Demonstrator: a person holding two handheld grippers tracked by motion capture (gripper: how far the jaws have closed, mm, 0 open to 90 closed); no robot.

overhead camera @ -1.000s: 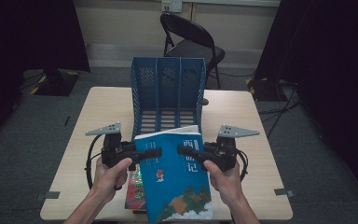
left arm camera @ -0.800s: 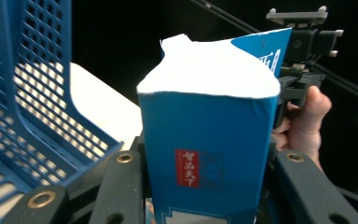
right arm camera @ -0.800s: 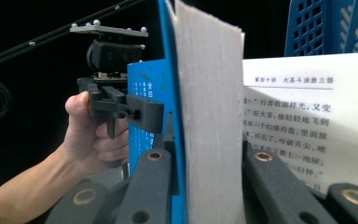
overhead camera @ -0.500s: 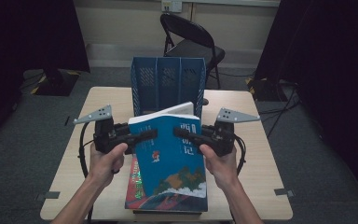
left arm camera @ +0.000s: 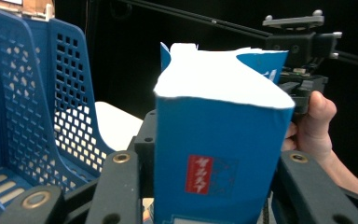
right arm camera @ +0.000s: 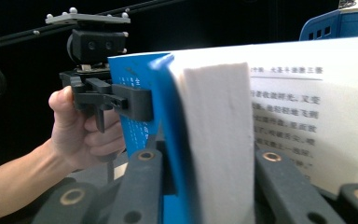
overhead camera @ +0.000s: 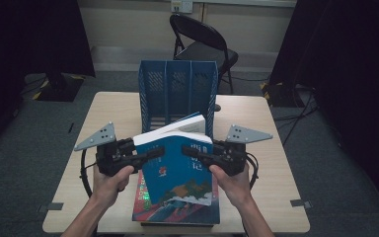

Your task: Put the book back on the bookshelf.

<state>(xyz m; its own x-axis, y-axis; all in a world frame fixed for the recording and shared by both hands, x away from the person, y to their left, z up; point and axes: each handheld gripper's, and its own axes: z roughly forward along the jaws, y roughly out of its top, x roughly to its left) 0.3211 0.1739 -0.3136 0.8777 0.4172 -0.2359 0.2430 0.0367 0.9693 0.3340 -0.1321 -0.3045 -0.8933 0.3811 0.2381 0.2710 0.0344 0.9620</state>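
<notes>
While I held the rig over the near half of the table, I recorded the following.

Blue book (overhead camera: 177,168): lifted off the stack and tilted, page edges uppermost, carried between both grippers just in front of the file rack.

Left gripper (overhead camera: 150,155): closed on the blue book's left edge; in the left gripper view both black jaws flanked the cover (left arm camera: 216,163) and pressed on it. My hand (overhead camera: 109,185) was wrapped round its handle.

Right gripper (overhead camera: 193,152): jaws had just been opening, yet in the right gripper view the page block (right arm camera: 216,140) sat between them with both jaws against it, so I logged it as holding the book, at a moderate width.

File rack (overhead camera: 177,94): blue, perforated, three upright slots, standing at the middle of the table (overhead camera: 276,148) directly beyond the book. In the left gripper view its wall (left arm camera: 37,93) stood close on the left.

Obstruction: the rack's front lip lay just ahead of the book's raised top edge; I could not tell whether they touched.

Second book (overhead camera: 175,210): red and teal cover, lying flat at the table's near edge, beneath the lifted one.

Folding chair (overhead camera: 202,44): black, behind the table, well apart from the work.

Cables: one looped down from each gripper beside my wrists.
</notes>
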